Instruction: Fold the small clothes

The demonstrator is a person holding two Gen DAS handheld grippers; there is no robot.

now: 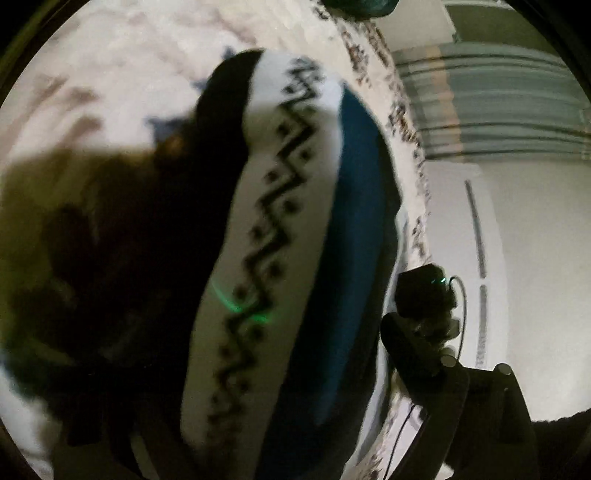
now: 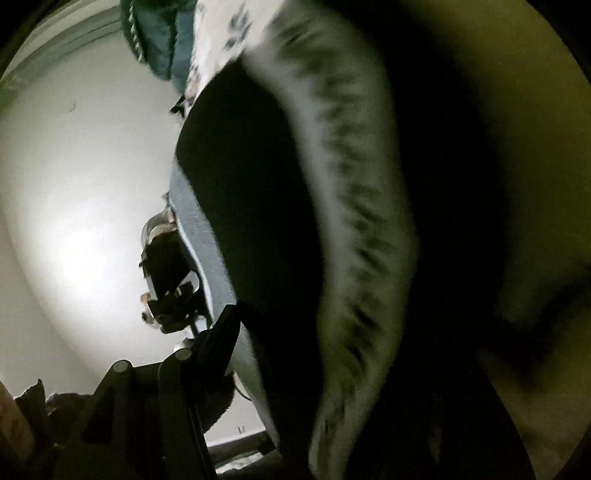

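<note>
A small knit garment [image 1: 280, 229] with black, white zigzag-patterned and blue bands hangs close in front of the left wrist camera, above a white patterned bedspread [image 1: 122, 74]. It hides my left gripper's fingers. The same garment [image 2: 351, 236] fills the right wrist view as a dark cloth with a pale patterned band, and it hides my right gripper's fingers. The other hand-held gripper [image 1: 436, 325] shows at the lower right of the left view, beside the garment's blue edge. In the right view the other gripper [image 2: 173, 291] sits at the garment's left edge.
The bedspread's dark-patterned edge [image 1: 402, 122] runs down the right of the left view, with a pale wall [image 1: 535, 258] and window blinds [image 1: 498, 103] beyond. A teal cloth [image 2: 159, 33] lies at the top of the right view.
</note>
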